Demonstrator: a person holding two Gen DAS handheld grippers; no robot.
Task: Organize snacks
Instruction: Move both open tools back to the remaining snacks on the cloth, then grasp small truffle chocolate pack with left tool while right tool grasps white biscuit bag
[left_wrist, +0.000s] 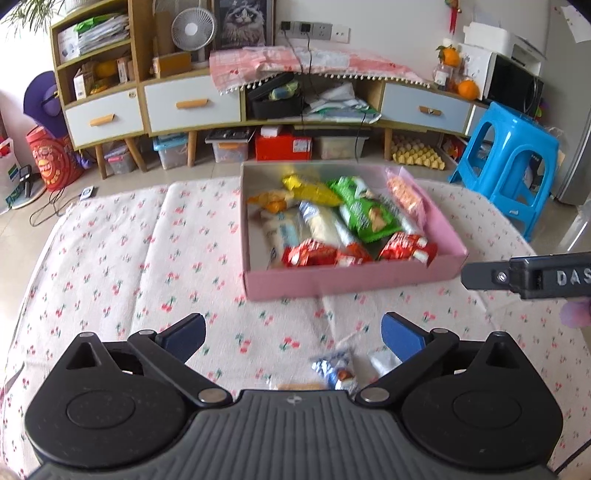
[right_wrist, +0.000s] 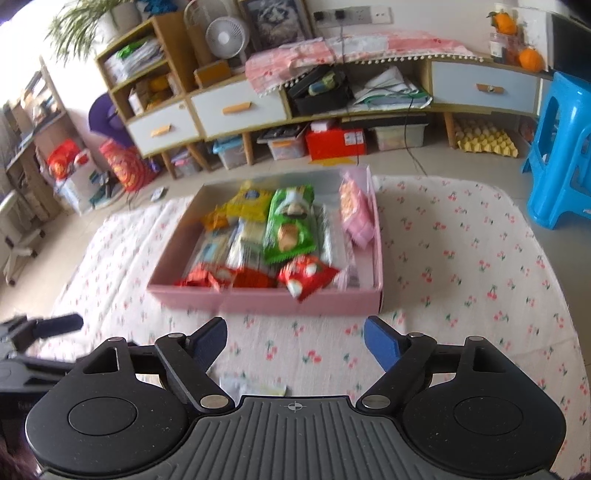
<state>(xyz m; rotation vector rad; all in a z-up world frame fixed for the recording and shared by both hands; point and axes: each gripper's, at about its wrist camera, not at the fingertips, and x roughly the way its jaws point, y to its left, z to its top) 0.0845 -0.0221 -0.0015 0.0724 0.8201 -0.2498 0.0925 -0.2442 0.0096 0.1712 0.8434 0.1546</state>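
A pink box (left_wrist: 354, 282) (right_wrist: 303, 304) sits on the cherry-print cloth and holds several snack packs: green (left_wrist: 365, 214) (right_wrist: 290, 229), yellow (left_wrist: 312, 190), red (left_wrist: 404, 245) (right_wrist: 306, 277) and pale ones. My left gripper (left_wrist: 293, 334) is open and empty, in front of the box. A blue-and-white snack pack (left_wrist: 334, 371) lies on the cloth just below it, between the fingers. My right gripper (right_wrist: 295, 339) is open and empty, in front of the box; a pale wrapper (right_wrist: 253, 386) lies on the cloth under it. The right gripper's finger (left_wrist: 524, 277) shows at the right edge of the left wrist view.
The cherry-print cloth (left_wrist: 129, 258) covers the table. Beyond it stand a long cabinet with drawers (left_wrist: 192, 103), a blue plastic stool (left_wrist: 517, 162) at the right, storage bins and a red box (left_wrist: 282, 146) on the floor.
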